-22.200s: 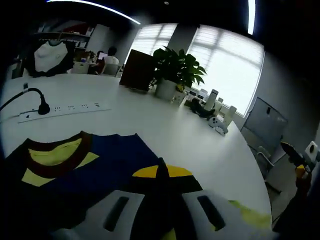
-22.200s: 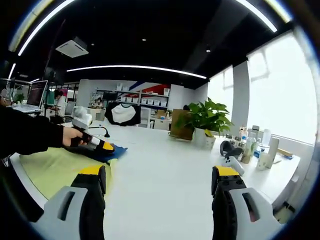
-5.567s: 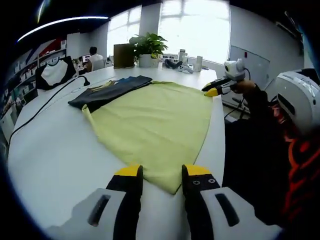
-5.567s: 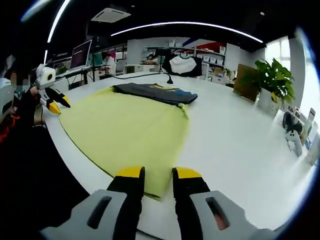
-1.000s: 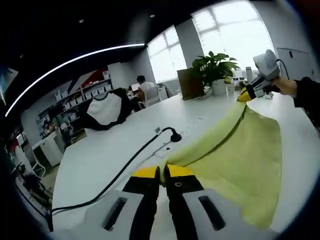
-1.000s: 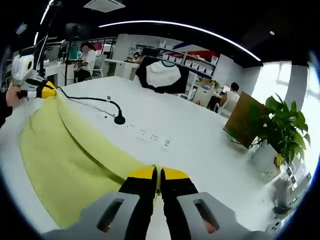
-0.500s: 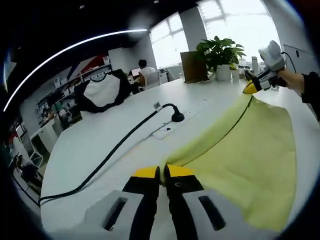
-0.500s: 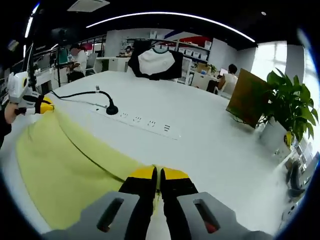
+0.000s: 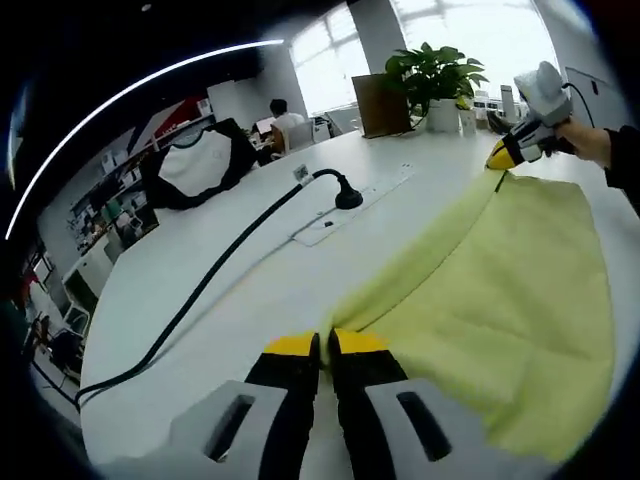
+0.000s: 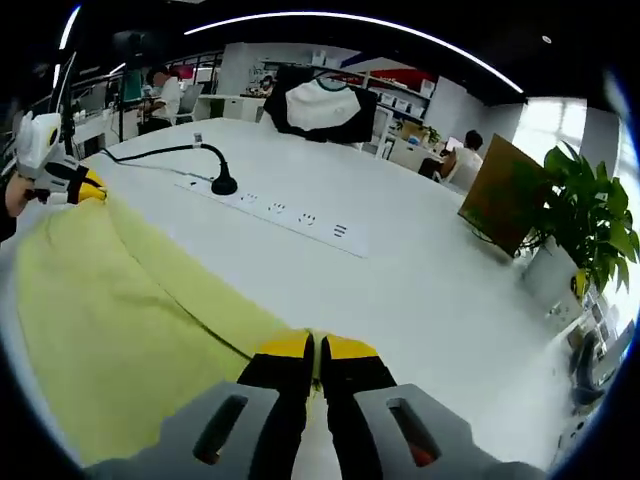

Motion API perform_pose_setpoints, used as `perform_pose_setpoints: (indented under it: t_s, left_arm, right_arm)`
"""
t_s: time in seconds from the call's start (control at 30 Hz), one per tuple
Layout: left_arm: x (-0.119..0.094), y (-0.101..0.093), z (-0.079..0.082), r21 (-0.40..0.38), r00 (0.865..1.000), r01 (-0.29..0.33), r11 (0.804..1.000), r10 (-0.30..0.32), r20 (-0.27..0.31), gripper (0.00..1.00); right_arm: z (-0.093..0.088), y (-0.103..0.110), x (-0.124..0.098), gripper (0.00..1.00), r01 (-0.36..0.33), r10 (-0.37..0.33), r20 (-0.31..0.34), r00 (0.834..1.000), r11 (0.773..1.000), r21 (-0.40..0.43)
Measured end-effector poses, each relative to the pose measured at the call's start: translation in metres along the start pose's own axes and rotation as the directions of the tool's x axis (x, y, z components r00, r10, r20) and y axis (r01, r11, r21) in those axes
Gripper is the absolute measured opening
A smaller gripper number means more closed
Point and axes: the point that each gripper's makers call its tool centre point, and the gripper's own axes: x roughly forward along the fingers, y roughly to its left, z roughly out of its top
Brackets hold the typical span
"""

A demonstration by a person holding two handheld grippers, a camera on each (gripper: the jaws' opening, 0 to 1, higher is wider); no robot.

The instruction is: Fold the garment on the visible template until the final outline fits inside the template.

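Observation:
The yellow-green template cloth [image 9: 500, 270] is stretched between both grippers, low over the white table [image 9: 230, 290]. In the left gripper view my left gripper [image 9: 322, 345] is shut on one corner of the cloth. My right gripper [image 9: 503, 156], held by a hand, pinches the far corner at the upper right. In the right gripper view my right gripper [image 10: 312, 350] is shut on its corner of the cloth [image 10: 110, 300]. My left gripper [image 10: 85, 186] grips the other corner at the far left. A dark seam line runs along the cloth's edge.
A white power strip [image 9: 352, 205] with a black plug [image 9: 348, 200] and a long black cable lies just past the cloth; the strip [image 10: 290, 215] also crosses the right gripper view. A potted plant [image 9: 430, 75], a brown board [image 10: 500, 195] and a black-and-white shirt [image 10: 320, 105] stand at the far side.
Both grippers have come down toward the table with the cloth, which now spreads flatter and closer to the power strip. Both stay shut on their corners.

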Motion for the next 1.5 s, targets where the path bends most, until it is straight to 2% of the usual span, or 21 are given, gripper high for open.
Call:
perform_pose_setpoints:
  t_s: [0.13,0.2,0.27,0.3,0.4,0.53,0.6,0.63,0.7,0.73,0.8,0.9,0.97,1.03,1.1,1.17,1.23,1.3,1.37,1.47,1.5]
  left_arm:
    - [0.001,-0.002,0.002,0.035,1.000,0.007,0.999,-0.007,0.002,0.05]
    - [0.001,-0.007,0.004,0.117,0.999,0.041,0.992,-0.042,0.004,0.06]
    - [-0.003,-0.002,0.006,0.193,1.000,0.021,0.981,-0.021,-0.002,0.09]
    - [-0.004,0.001,0.009,0.239,1.000,0.009,0.971,-0.011,0.008,0.12]
    - [-0.011,0.005,0.018,0.435,1.000,-0.009,0.900,-0.002,0.025,0.23]
    - [-0.015,0.003,0.017,0.560,0.999,0.019,0.828,-0.033,0.014,0.29]
    - [-0.016,0.002,0.017,0.576,0.999,0.020,0.817,-0.036,0.017,0.32]
    - [-0.016,0.001,0.017,0.580,0.999,0.024,0.814,-0.042,0.017,0.33]
    - [-0.015,0.001,0.015,0.589,0.998,0.036,0.807,-0.055,0.015,0.35]
    - [-0.016,0.001,0.014,0.591,0.998,0.038,0.806,-0.055,0.011,0.35]
    - [-0.014,0.003,0.009,0.589,0.999,0.043,0.807,-0.053,0.001,0.34]
    - [-0.012,0.004,0.003,0.534,0.998,0.065,0.843,-0.068,-0.013,0.23]
    - [-0.010,0.001,0.002,0.520,0.996,0.086,0.850,-0.093,-0.012,0.21]
    - [-0.007,0.001,0.000,0.521,0.995,0.094,0.848,-0.097,-0.020,0.20]
    - [-0.004,-0.001,0.001,0.492,0.992,0.113,0.863,-0.122,-0.014,0.15]
    - [-0.002,0.001,0.002,0.448,0.992,0.113,0.887,-0.123,-0.007,0.12]
    - [0.001,0.002,0.004,0.422,0.991,0.120,0.899,-0.134,0.004,0.08]
    - [0.001,0.001,0.003,0.358,0.990,0.128,0.925,-0.138,0.002,0.05]
    - [0.001,0.005,0.005,0.288,0.991,0.125,0.950,-0.135,0.016,0.04]
    - [0.000,0.013,0.010,0.134,0.990,0.123,0.983,-0.131,0.054,0.04]
    - [0.000,0.013,0.014,0.057,0.987,0.137,0.989,-0.141,0.083,0.04]
  right_arm:
    - [-0.003,0.005,0.001,0.01,-0.019,0.018,-0.012,1.000,1.000,-0.015]
    - [0.000,0.007,0.000,0.04,-0.030,0.029,-0.008,1.000,0.995,-0.096]
    - [0.008,0.000,-0.003,0.14,0.002,0.005,0.037,0.999,0.987,-0.163]
    - [0.012,-0.004,-0.005,0.19,0.019,-0.010,0.052,0.999,0.982,-0.186]
    - [0.024,-0.012,-0.009,0.27,0.025,-0.001,0.089,0.996,0.962,-0.271]
    - [0.036,-0.019,-0.026,0.35,0.045,0.020,0.154,0.988,0.913,-0.406]
    - [0.036,-0.020,-0.031,0.38,0.053,0.041,0.171,0.984,0.858,-0.511]
    - [0.032,-0.019,-0.031,0.38,0.043,0.055,0.166,0.985,0.844,-0.534]
    - [0.022,-0.016,-0.030,0.37,-0.008,0.099,0.146,0.984,0.851,-0.525]
    - [0.015,-0.016,-0.027,0.36,-0.037,0.119,0.133,0.984,0.863,-0.503]
    - [0.008,-0.017,-0.022,0.33,-0.057,0.134,0.128,0.983,0.876,-0.479]
    - [0.002,-0.015,-0.014,0.26,-0.080,0.151,0.120,0.981,0.886,-0.456]
    - [0.001,-0.013,-0.009,0.26,-0.099,0.169,0.123,0.978,0.894,-0.437]
    - [0.001,-0.010,-0.004,0.25,-0.126,0.188,0.128,0.974,0.915,-0.382]
    - [0.003,-0.011,0.002,0.24,-0.152,0.204,0.140,0.969,0.938,-0.311]
    - [0.005,-0.009,0.005,0.21,-0.182,0.224,0.151,0.963,0.951,-0.251]
    - [0.005,-0.008,0.010,0.17,-0.220,0.249,0.154,0.956,0.958,-0.185]
    - [0.005,-0.008,0.014,0.07,-0.257,0.270,0.154,0.950,0.961,-0.101]
    - [0.011,-0.015,0.016,0.04,-0.255,0.249,0.193,0.949,0.967,0.009]
    - [0.016,-0.023,0.016,0.03,-0.296,0.254,0.227,0.940,0.940,0.173]
    - [0.017,-0.027,0.016,0.02,-0.289,0.243,0.235,0.941,0.939,0.187]
